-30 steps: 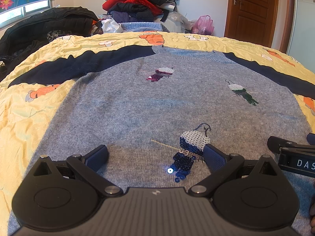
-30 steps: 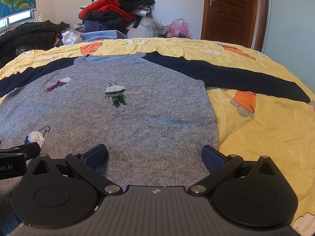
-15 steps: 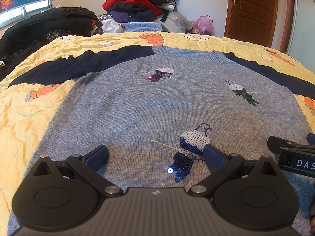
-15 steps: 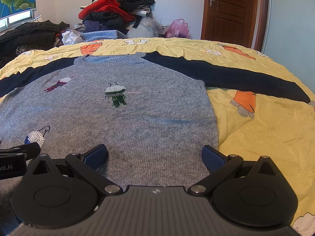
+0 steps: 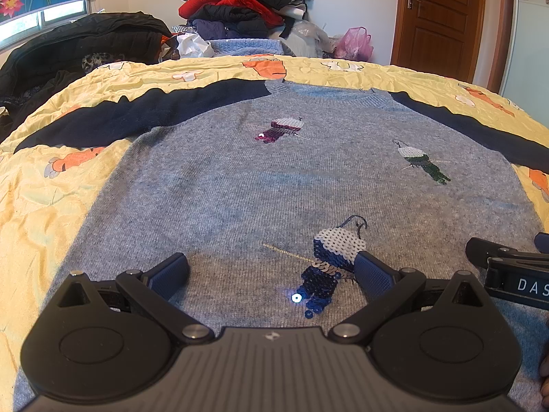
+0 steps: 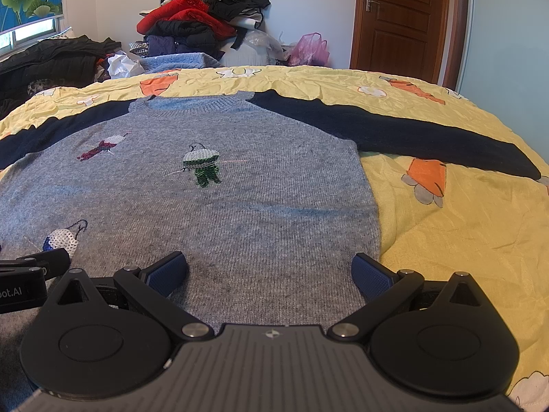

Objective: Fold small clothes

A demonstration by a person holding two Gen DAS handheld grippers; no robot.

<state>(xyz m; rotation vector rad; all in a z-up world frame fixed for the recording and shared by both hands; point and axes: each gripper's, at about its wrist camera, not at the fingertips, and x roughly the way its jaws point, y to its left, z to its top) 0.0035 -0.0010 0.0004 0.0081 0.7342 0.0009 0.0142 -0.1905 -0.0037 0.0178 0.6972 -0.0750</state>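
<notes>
The bed point(image 5: 41, 206) carries one grey sweater point(image 5: 257, 189), spread flat with two dark sleeves point(image 6: 411, 130) outstretched. My left gripper point(image 5: 271, 274) and right gripper point(image 6: 269, 271) hover over its hem, fingers apart, holding nothing. Three sequin figures point(image 5: 329, 261) could snag a finger, I reckon.

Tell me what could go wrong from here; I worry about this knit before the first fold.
The left gripper sits open over the blue sequin figure; a pinch there could snag sequins. The right gripper straddles the sweater edge, so it might also catch the wrinkled yellow sheet.
</notes>
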